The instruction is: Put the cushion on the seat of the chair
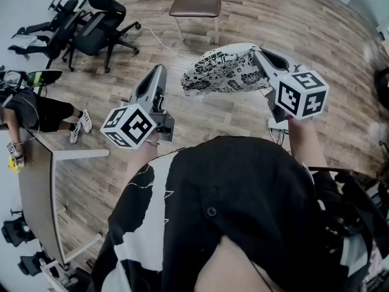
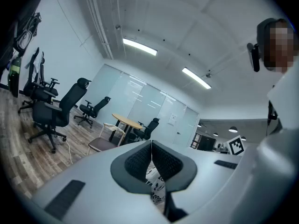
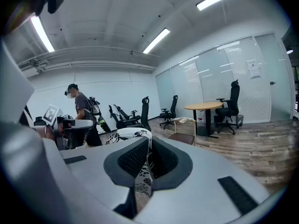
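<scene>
The right gripper, clamped on the black-and-white patterned cushion, has the brown-seated chair at eleven o'clock, well apart; the left gripper is closed, empty.

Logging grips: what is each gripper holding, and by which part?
The right gripper pinches the cushion by its edge, fabric between its jaws. The left gripper is shut, holding nothing.
</scene>
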`<act>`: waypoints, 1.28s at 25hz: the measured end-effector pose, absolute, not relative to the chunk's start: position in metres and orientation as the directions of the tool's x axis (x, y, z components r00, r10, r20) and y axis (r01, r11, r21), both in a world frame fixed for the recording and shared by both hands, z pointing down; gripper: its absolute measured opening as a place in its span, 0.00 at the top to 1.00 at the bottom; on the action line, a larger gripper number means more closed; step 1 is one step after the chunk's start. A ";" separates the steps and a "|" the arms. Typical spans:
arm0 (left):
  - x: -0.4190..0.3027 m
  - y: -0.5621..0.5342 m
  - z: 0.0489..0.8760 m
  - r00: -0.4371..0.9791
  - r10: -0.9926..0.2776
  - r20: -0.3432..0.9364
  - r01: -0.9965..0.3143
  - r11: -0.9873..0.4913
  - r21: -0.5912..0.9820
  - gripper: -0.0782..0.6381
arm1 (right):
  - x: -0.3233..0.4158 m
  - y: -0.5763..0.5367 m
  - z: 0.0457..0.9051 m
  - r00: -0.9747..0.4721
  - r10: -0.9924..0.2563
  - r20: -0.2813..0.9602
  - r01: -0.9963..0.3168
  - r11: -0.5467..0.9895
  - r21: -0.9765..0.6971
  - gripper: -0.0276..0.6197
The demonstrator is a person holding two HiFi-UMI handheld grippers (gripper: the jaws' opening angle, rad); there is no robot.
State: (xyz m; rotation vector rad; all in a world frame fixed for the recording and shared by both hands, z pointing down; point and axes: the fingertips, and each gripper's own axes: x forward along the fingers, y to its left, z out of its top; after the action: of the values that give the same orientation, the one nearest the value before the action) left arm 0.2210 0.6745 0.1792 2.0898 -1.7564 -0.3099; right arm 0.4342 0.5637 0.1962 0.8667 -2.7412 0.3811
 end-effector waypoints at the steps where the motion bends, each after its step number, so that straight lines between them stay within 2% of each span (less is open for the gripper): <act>1: 0.221 0.673 0.179 0.188 -0.979 0.080 -0.892 -0.136 0.431 0.87 | 0.433 0.563 0.197 -0.797 -0.520 0.307 -0.584 0.794 -0.172 0.91; 20: 0.219 0.664 0.191 0.194 -0.975 0.111 -0.897 -0.130 0.423 0.87 | 0.426 0.548 0.203 -0.807 -0.521 0.277 -0.579 0.790 -0.200 0.91; 32: 0.148 0.574 0.217 0.227 -0.967 0.115 -0.872 -0.149 0.467 0.87 | 0.349 0.468 0.224 -0.798 -0.509 0.324 -0.587 0.780 -0.219 0.91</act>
State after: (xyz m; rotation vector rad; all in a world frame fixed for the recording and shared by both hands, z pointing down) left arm 0.1484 0.5735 0.2167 2.0702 -1.6902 -0.2935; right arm 0.3490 0.4685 0.2235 0.8540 -2.7261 0.4543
